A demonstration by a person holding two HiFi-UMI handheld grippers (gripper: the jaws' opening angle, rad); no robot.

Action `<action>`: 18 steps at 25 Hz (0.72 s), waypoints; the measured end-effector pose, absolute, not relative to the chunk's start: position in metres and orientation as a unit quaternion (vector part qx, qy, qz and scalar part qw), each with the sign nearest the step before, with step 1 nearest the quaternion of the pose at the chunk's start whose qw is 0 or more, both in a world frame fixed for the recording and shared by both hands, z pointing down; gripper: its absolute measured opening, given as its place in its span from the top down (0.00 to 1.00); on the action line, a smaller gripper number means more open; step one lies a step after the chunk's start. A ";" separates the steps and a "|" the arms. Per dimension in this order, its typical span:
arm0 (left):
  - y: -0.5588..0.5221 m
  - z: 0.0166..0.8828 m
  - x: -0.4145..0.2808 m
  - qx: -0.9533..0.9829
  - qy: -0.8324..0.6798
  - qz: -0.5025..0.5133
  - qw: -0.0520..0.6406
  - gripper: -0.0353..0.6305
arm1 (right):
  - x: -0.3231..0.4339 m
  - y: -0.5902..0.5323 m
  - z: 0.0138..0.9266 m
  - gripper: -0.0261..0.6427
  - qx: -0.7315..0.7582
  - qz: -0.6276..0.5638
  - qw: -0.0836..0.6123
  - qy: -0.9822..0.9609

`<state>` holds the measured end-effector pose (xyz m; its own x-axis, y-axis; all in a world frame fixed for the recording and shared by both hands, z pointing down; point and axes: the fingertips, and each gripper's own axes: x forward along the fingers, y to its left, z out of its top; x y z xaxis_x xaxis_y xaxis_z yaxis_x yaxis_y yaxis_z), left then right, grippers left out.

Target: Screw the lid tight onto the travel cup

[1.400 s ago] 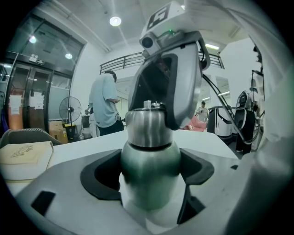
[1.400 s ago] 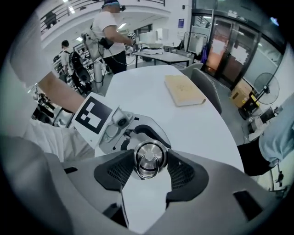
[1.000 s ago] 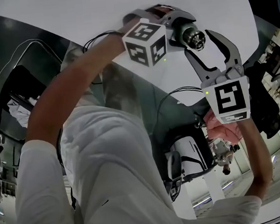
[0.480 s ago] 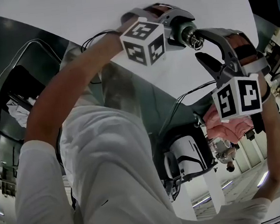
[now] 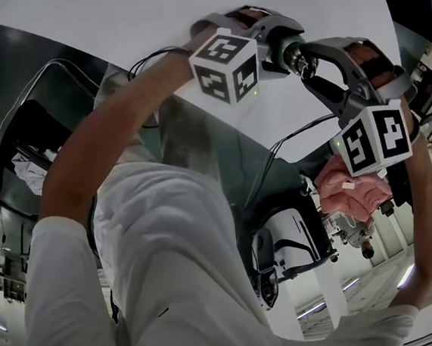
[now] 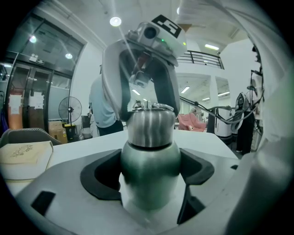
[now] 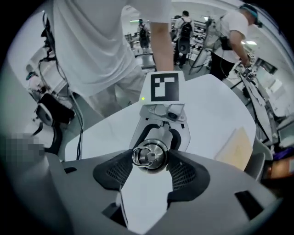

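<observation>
My left gripper (image 6: 149,172) is shut on the steel travel cup (image 6: 150,156), its black pads pressed to both sides of the body. In the head view this gripper (image 5: 268,40) holds the cup level above the white table (image 5: 148,15), mouth end toward the right. The steel lid (image 7: 150,156), with a ring on top, sits on the cup's neck. My right gripper (image 7: 150,164) faces it end-on, its jaws closing with the lid between the pads, which stand right at its rim. From the head view the right gripper (image 5: 308,64) straddles the lid (image 5: 301,55).
A beige notebook (image 7: 236,147) lies on the table, also visible in the left gripper view (image 6: 23,153). Black cables (image 5: 296,134) hang off the table's near edge. Several people (image 7: 229,27) stand beyond the table, and a floor fan (image 6: 69,110) stands by the glass wall.
My right gripper has risen and turned about its axis, its marker cube swinging round, and its jaws have come in around the lid. The left gripper and cup have barely moved.
</observation>
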<state>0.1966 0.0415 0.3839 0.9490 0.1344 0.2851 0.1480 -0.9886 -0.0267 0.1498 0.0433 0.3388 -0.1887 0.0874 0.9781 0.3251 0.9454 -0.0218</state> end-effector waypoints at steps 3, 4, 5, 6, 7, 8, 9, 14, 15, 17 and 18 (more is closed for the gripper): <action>0.042 0.384 0.196 -0.987 -0.071 -0.144 0.023 0.39 | 0.148 0.040 0.338 0.61 -0.038 -0.023 0.604 -0.795; 0.042 0.384 0.197 -0.987 -0.071 -0.143 0.023 0.39 | 0.149 0.039 0.337 0.61 -0.004 -0.003 0.597 -0.802; 0.042 0.384 0.198 -0.987 -0.072 -0.143 0.023 0.39 | 0.149 0.037 0.337 0.61 0.032 0.015 0.588 -0.808; 0.042 0.384 0.198 -0.987 -0.072 -0.143 0.023 0.39 | 0.149 0.036 0.336 0.61 0.068 0.035 0.579 -0.812; 0.042 0.384 0.198 -0.987 -0.072 -0.143 0.023 0.39 | 0.149 0.034 0.336 0.61 0.106 0.057 0.571 -0.812; 0.042 0.384 0.198 -0.987 -0.072 -0.144 0.023 0.39 | 0.150 0.032 0.336 0.61 0.142 0.080 0.565 -0.809; 0.042 0.384 0.199 -0.987 -0.072 -0.145 0.024 0.39 | 0.152 0.031 0.336 0.61 0.177 0.103 0.561 -0.802; 0.040 0.384 0.199 -0.986 -0.070 -0.148 0.025 0.39 | 0.155 0.027 0.335 0.61 0.301 0.177 0.532 -0.772; 0.041 0.384 0.198 -0.986 -0.070 -0.148 0.025 0.39 | 0.155 0.027 0.335 0.61 0.316 0.185 0.526 -0.767; 0.041 0.385 0.198 -0.986 -0.070 -0.148 0.026 0.39 | 0.154 0.025 0.335 0.61 0.335 0.192 0.521 -0.762; 0.042 0.385 0.197 -0.986 -0.070 -0.149 0.027 0.39 | 0.153 0.025 0.336 0.61 0.338 0.193 0.521 -0.760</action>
